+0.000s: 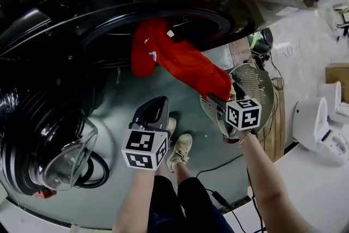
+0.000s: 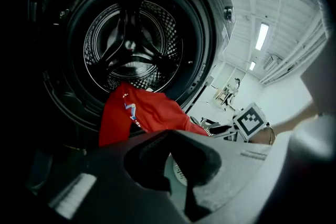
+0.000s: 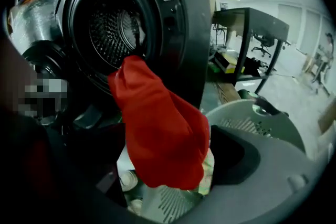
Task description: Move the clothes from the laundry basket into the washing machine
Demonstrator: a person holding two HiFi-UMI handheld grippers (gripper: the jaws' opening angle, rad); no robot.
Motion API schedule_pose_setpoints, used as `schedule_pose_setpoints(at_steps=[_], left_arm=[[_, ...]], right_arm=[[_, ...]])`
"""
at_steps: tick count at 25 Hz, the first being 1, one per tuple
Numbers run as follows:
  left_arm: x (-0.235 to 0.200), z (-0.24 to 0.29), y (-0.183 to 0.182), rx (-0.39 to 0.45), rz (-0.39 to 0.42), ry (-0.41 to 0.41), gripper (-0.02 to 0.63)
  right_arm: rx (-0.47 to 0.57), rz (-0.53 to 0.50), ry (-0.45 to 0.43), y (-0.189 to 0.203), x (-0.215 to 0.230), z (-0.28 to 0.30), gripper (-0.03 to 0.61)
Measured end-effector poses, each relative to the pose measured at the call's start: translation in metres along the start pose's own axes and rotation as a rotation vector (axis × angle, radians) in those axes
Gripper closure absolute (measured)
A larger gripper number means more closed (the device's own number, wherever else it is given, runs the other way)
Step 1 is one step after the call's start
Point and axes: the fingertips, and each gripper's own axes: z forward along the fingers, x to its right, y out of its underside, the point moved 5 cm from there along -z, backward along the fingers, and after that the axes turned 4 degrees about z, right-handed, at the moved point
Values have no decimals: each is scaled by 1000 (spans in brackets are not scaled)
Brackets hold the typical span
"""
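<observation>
A red garment (image 1: 180, 60) hangs out of the washing machine's round opening (image 1: 163, 24) and stretches down to the right, toward the grey laundry basket (image 1: 253, 82). My right gripper (image 1: 216, 102) is at the garment's lower end, over the basket. In the right gripper view the red garment (image 3: 157, 123) droops between the wide-apart jaws of the right gripper (image 3: 173, 170), and the pads do not press on it. A pale cloth (image 3: 207, 170) shows beneath it in the basket (image 3: 252, 118). My left gripper (image 1: 157, 105) is shut and empty, pointing at the drum (image 2: 131, 44) from below the red garment (image 2: 142, 115).
The machine's glass door (image 1: 60, 155) stands swung open at lower left. The person's shoes (image 1: 180, 150) and a cable (image 1: 223, 202) are on the floor below the grippers. White appliances (image 1: 316, 125) sit at the right. A dark table (image 3: 252, 23) stands behind the basket.
</observation>
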Motion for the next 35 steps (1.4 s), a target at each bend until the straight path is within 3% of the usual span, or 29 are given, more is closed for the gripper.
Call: schedule_pose_setpoints(at_steps=[3, 6, 8, 9, 11, 16, 20, 31, 35], left_arm=[[3, 5, 7, -17, -4, -4, 506], [3, 7, 10, -21, -11, -16, 506], [5, 7, 13, -31, -7, -23, 506], [5, 5, 14, -35, -9, -29, 506], [5, 3, 16, -36, -19, -38, 506], [1, -4, 11, -18, -47, -57, 506], [-5, -10, 0, 3, -29, -68, 506], [-25, -31, -13, 58, -52, -85, 506], [-27, -35, -12, 51, -47, -85, 506]], right_arm=[[-51, 84, -2, 25, 16, 11, 78], [-16, 108, 7, 23, 20, 16, 327], [45, 64, 53, 13, 14, 8, 449], [78, 38, 72, 7, 7, 1, 465], [159, 14, 52, -12, -15, -15, 474], [346, 26, -141, -73, -92, -30, 476], [472, 51, -200, -121, -132, -16, 474], [688, 46, -332, -245, -198, 3, 474], [672, 47, -369, -267, -213, 12, 460]])
